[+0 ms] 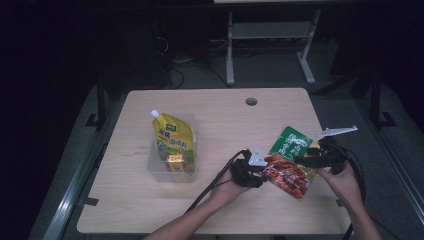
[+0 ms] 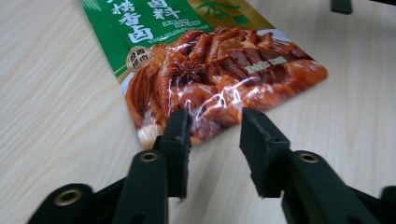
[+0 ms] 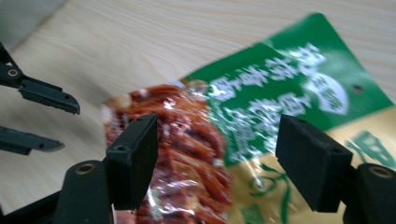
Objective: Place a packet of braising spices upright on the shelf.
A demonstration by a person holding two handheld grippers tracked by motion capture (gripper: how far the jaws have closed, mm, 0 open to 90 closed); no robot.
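A flat food packet (image 1: 286,176), green at its top and printed with red braised meat below, lies on the wooden table (image 1: 220,120) at centre right. My left gripper (image 1: 264,173) sits at the packet's left edge. In the left gripper view my left gripper (image 2: 215,123) is open, its fingertips (image 2: 180,123) right at the packet (image 2: 219,70) edge. My right gripper (image 1: 301,160) reaches over the packet from the right. In the right gripper view my right gripper (image 3: 217,140) is wide open above the packet (image 3: 243,116), and the left gripper's jaws appear at the far left.
A clear plastic bin (image 1: 150,165) stands left of centre, holding a yellow spouted pouch (image 1: 172,136) and a small box (image 1: 175,163). A cable hole (image 1: 251,101) sits near the table's far edge. Table legs and cables lie in the dark beyond.
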